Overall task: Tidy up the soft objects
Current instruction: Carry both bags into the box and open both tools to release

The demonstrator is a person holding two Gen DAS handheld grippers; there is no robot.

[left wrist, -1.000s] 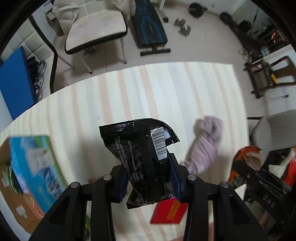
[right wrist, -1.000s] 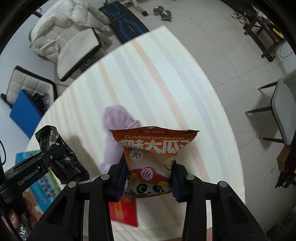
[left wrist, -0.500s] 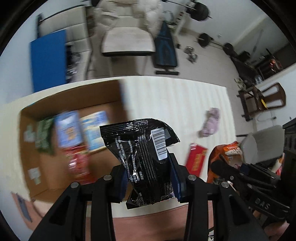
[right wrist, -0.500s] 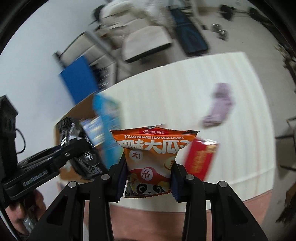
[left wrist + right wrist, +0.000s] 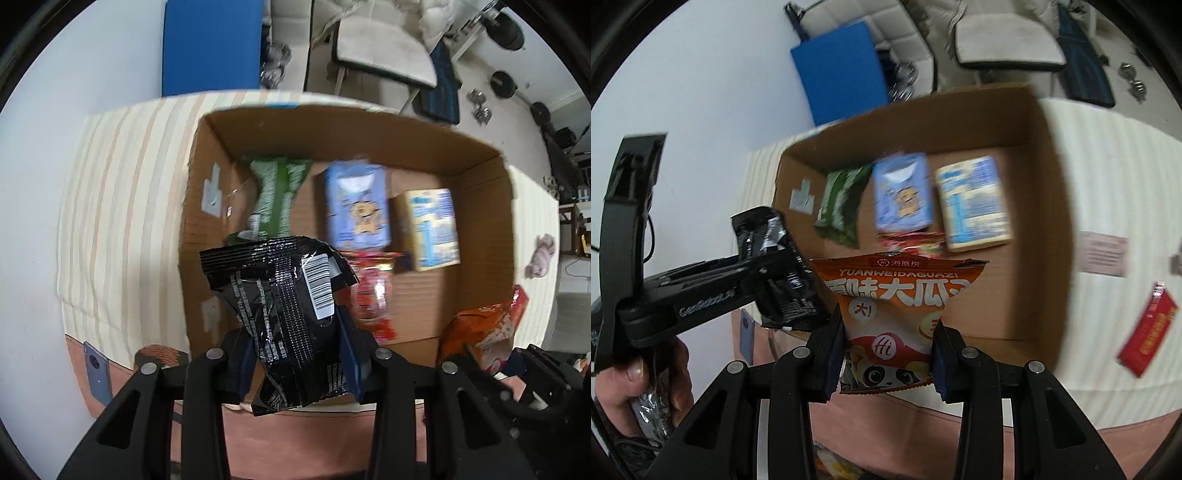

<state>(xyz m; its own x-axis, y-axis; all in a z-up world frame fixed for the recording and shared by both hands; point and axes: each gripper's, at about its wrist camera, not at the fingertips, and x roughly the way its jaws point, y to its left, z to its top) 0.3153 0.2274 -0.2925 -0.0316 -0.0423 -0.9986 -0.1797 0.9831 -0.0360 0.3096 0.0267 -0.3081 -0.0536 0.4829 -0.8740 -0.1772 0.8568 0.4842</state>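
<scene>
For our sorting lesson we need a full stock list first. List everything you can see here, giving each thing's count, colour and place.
box: 1, brown cardboard, open, on the striped cloth
cloth: 1, cream with stripes, covering the table
green packet: 1, in the box, at the left
blue packet: 1, in the box, in the middle
yellow-blue pack: 1, in the box, at the right
red packet: 1, in the box, nearer than the blue one
red flat pack: 1, on the cloth, right of the box
pink cloth: 1, on the table's far right
black bag: 1, in the left tool
orange bag: 1, in the right tool
left tool: shut on the black bag
right tool: shut on the orange bag
hand: 1, holding the left tool
</scene>
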